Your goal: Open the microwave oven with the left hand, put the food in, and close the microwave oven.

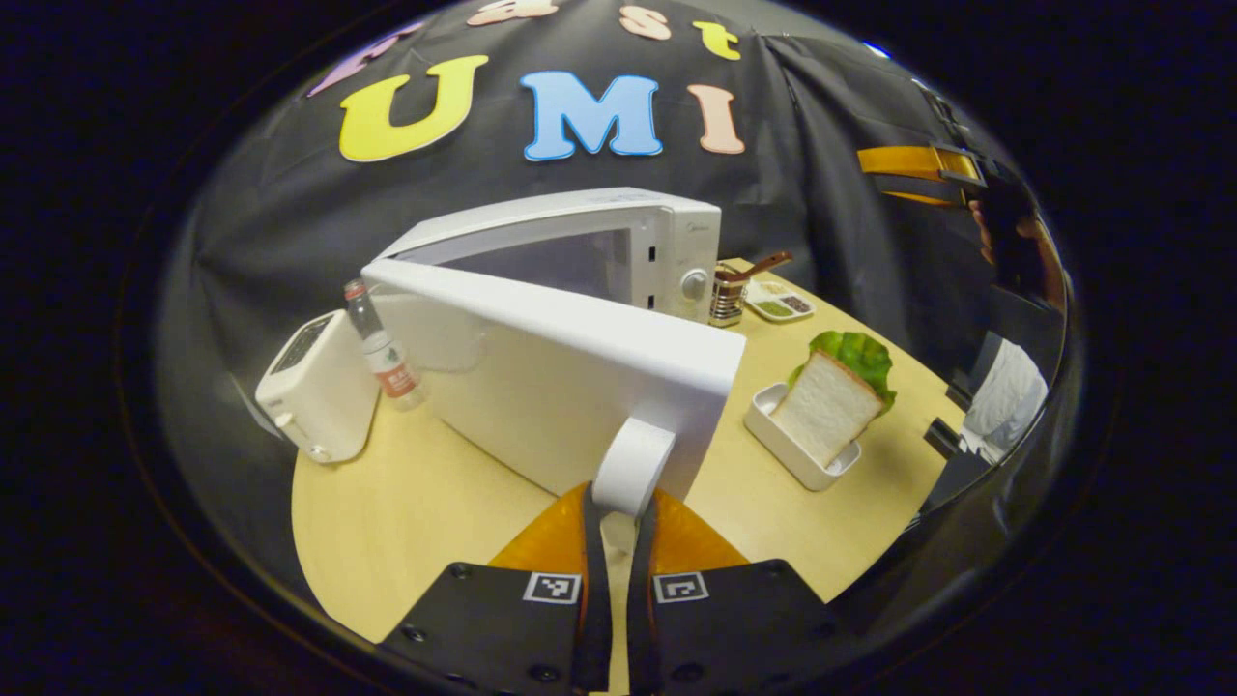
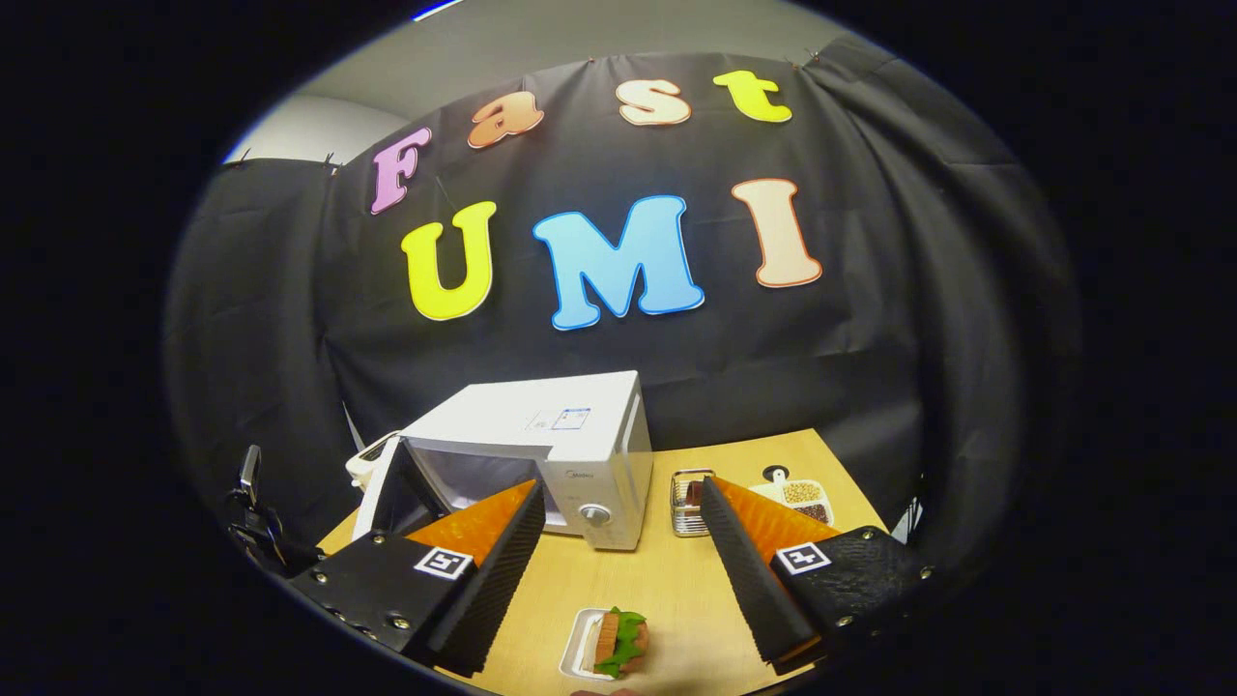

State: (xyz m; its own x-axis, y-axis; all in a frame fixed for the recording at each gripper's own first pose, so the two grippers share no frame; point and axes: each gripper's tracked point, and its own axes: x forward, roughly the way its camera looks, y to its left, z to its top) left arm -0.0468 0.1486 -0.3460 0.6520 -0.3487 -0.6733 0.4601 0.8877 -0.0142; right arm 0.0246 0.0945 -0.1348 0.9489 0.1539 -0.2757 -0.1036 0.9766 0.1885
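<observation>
Left gripper: fingers clamped on white door handle; white microwave oven door swung open, clearing cavity for loading. Right gripper: fingers spread wide, empty, poised above sandwich in white tray near front edge of wooden worktop.

- My left gripper has two flat black plates, each with a square black-and-white coded marker, round screws near the edges, and thin black rubber fingers backed by translucent orange plastic.
- My right gripper has the same black plates with screws and square markers, orange wedge-shaped fingers and ribbed black pads on the inner faces.
</observation>
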